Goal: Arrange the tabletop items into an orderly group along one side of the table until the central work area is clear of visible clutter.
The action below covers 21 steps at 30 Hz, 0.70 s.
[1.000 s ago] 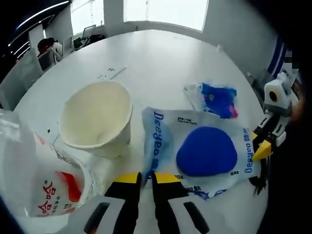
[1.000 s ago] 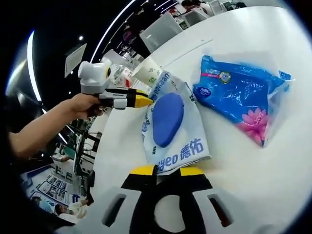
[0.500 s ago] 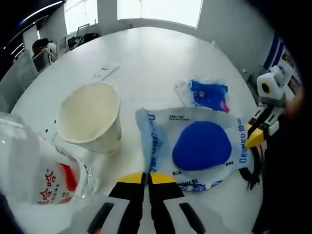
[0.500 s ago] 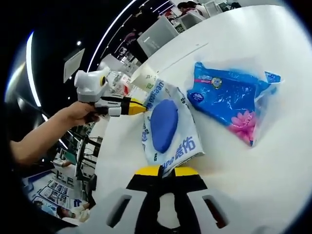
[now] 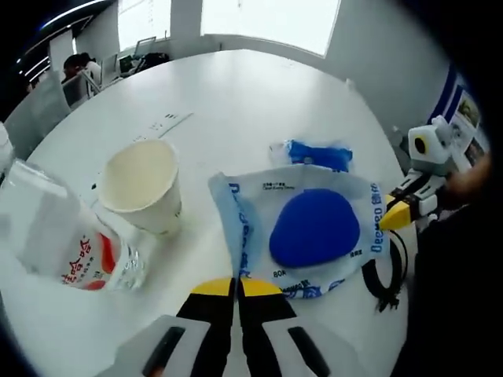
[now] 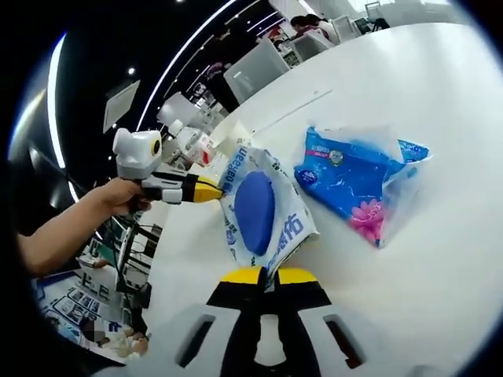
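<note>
1. Wipes pack [image 5: 310,232], white with a blue oval lid, lies on the round white worktop [image 5: 251,86], and both my tools have it by opposite edges.
2. My left tool [image 5: 236,287] has its yellow-tipped jaws drawn together on the pack's near edge; in the right gripper view this tool comes in from the left, held in my hand [image 6: 118,196], tips at the pack's far corner.
3. My right tool [image 6: 267,276] is likewise closed on the pack's other edge, which lifts a little between the jaws.
4. Just beside the pack lies a blue tissue packet [image 6: 354,177] with a pink flower, touching or nearly touching it; I cannot tell which.
5. On the other side stand a paper cup [image 5: 141,188], upright and empty, and a clear plastic bag [image 5: 59,243] with red print, close to the cup.
6. A black cable [image 5: 381,275] loops on the worktop near the right tool.
7. I judge the step in hand to be shifting the wipes pack toward one side; the centre is not yet cleared.
8. Next, I think both tools must travel together so the soft pack does not stretch or slip, then release it alongside the others.
</note>
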Each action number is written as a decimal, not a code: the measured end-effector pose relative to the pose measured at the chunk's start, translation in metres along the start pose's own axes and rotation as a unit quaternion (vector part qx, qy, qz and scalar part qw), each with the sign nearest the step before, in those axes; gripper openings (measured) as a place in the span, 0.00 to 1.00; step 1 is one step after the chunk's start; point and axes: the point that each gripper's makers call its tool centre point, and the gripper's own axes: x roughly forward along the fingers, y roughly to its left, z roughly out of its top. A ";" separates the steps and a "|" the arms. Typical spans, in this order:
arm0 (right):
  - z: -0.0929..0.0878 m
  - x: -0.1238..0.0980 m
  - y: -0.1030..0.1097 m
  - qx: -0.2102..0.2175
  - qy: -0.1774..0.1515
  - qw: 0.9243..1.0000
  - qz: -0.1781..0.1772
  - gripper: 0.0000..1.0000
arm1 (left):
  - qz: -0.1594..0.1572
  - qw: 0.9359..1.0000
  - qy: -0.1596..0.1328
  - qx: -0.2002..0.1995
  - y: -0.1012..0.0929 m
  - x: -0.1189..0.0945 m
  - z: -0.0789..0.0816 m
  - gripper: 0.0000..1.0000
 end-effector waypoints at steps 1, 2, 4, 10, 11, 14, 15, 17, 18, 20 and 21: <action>0.001 0.000 -0.002 0.001 -0.002 1.000 -0.001 0.00 | 0.000 1.000 -0.003 -0.002 -0.002 -0.002 0.000 0.00; 0.003 -0.003 -0.004 0.004 -0.005 1.000 -0.002 0.00 | 0.000 1.000 -0.007 -0.010 -0.004 -0.003 0.000 0.00; 0.009 -0.008 -0.006 0.008 -0.012 1.000 -0.003 0.00 | 0.003 1.000 -0.015 -0.020 -0.011 -0.010 0.002 0.00; 0.025 -0.023 -0.015 0.009 -0.022 1.000 -0.012 0.00 | 0.010 0.997 -0.037 -0.074 -0.024 -0.016 0.006 0.00; 0.030 -0.025 -0.018 0.009 -0.023 1.000 -0.015 0.00 | 0.011 0.996 -0.040 -0.076 -0.026 -0.018 0.008 0.00; 0.041 -0.032 -0.023 0.007 -0.024 0.999 -0.023 0.00 | 0.012 0.995 -0.046 -0.084 -0.034 -0.020 0.012 0.00; 0.044 -0.034 -0.022 0.005 -0.025 0.999 -0.025 0.00 | 0.016 0.995 -0.052 -0.088 -0.037 -0.022 0.015 0.00; 0.052 -0.039 -0.025 -0.005 -0.022 0.999 -0.032 0.00 | 0.020 0.993 -0.064 -0.098 -0.041 -0.025 0.020 0.00; 0.055 -0.041 -0.025 -0.011 -0.021 0.999 -0.033 0.00 | 0.022 0.992 -0.070 -0.102 -0.043 -0.026 0.023 0.00; 0.065 -0.045 -0.029 -0.018 -0.022 0.999 -0.036 0.00 | 0.027 0.989 -0.084 -0.115 -0.047 -0.030 0.029 0.00; 0.071 -0.047 -0.034 -0.019 -0.021 0.999 -0.038 0.00 | 0.026 0.988 -0.091 -0.123 -0.049 -0.032 0.033 0.00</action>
